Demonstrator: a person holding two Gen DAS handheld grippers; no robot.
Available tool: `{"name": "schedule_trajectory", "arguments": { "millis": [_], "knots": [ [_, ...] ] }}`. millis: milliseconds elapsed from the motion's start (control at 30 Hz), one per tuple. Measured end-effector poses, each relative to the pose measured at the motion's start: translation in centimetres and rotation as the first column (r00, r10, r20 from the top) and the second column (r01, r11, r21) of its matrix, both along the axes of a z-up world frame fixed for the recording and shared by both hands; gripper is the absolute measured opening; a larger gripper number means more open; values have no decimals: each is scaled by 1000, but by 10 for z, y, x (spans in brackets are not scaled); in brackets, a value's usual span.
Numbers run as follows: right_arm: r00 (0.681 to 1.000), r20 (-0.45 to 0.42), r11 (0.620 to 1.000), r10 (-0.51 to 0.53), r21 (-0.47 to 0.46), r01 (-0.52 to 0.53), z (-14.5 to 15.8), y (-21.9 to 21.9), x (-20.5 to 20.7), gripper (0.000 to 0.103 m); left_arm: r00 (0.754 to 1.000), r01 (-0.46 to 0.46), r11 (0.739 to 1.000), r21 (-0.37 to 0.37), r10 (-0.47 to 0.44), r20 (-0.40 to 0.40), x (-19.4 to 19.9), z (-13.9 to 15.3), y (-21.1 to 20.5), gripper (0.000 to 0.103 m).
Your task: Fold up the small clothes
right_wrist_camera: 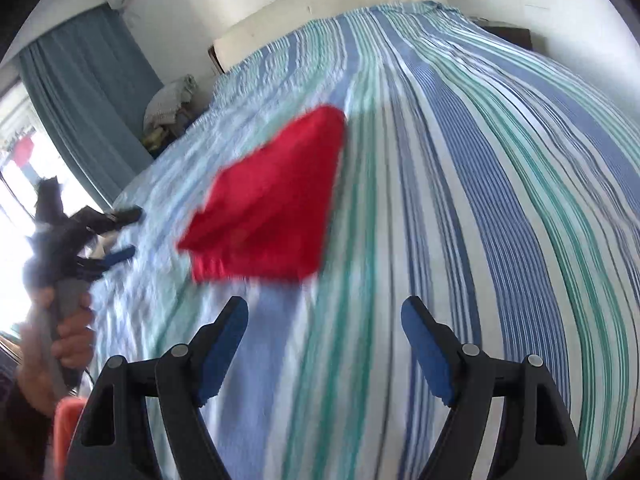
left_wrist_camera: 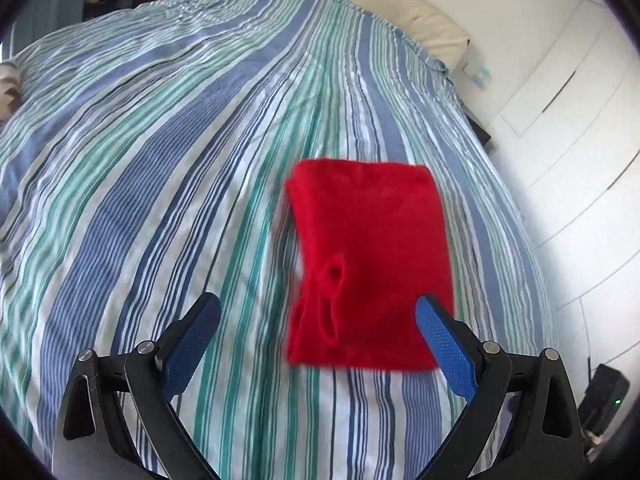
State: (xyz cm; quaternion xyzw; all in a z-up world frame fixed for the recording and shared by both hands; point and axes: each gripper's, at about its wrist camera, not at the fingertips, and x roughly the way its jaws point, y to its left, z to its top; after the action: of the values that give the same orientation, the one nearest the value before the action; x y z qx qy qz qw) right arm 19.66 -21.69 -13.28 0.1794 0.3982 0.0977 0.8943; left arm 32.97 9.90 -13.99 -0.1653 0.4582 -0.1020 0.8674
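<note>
A small red garment lies folded into a rough rectangle on the striped bedspread. In the left wrist view my left gripper is open and empty above the bed, with its right finger over the garment's near right corner. In the right wrist view the red garment lies ahead and left of my right gripper, which is open, empty and apart from it. The left gripper also shows there at the far left, open, held in a hand.
The bed's right edge meets white wardrobe doors. A cream headboard is at the far end. A blue curtain and a bright window are on the left, with a pile of laundry beside the bed. A black device sits on the floor.
</note>
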Motion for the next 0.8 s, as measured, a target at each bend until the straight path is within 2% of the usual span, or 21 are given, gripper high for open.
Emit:
{"name": "schedule_trajectory", "arguments": {
  "millis": [67,133,233,300,367,400,433,467,500,533,633,733,800],
  "knots": [
    [1000,19,999,18,40,-18,10,-2,42,80,998,-7,1000,15,8,-59,32,-18,-4,99],
    [999,-7,996,45,77,-44,9,-1,89,83,992,-7,1000,25,10,-128,54,-42,-8,98],
    [994,-77,986,78,152,-66,-18,5,149,83,982,16,999,49,-7,-191,66,-67,-19,98],
    [986,-143,978,88,201,-58,-47,12,179,83,982,39,997,63,-27,-185,68,-70,-27,98],
    [977,-197,972,86,232,-39,-75,25,198,82,982,71,994,81,-56,-180,69,-71,-38,84],
    [980,-178,972,84,232,-41,-79,32,200,76,979,97,993,71,-82,-187,70,-73,-42,60],
    [984,-146,971,101,228,-66,-79,41,202,55,974,128,990,60,-114,-194,72,-73,-48,31],
    [981,-148,975,122,203,-91,-78,51,204,41,972,148,987,69,-132,-196,72,-71,-52,27],
    [981,-152,983,118,156,-94,-73,59,203,35,972,160,983,92,-140,-186,71,-65,-56,21],
    [985,-136,990,109,108,-95,-62,66,202,32,975,170,980,107,-152,-164,69,-55,-60,20],
    [990,-1,989,139,41,-139,-10,76,192,31,983,178,979,94,-173,-58,59,-14,-59,20],
    [978,131,986,164,17,-168,46,81,182,31,982,175,981,81,-180,59,49,38,-51,20],
    [970,183,985,160,34,-168,70,80,182,31,977,171,982,76,-179,112,45,65,-47,20]
  ]
}}
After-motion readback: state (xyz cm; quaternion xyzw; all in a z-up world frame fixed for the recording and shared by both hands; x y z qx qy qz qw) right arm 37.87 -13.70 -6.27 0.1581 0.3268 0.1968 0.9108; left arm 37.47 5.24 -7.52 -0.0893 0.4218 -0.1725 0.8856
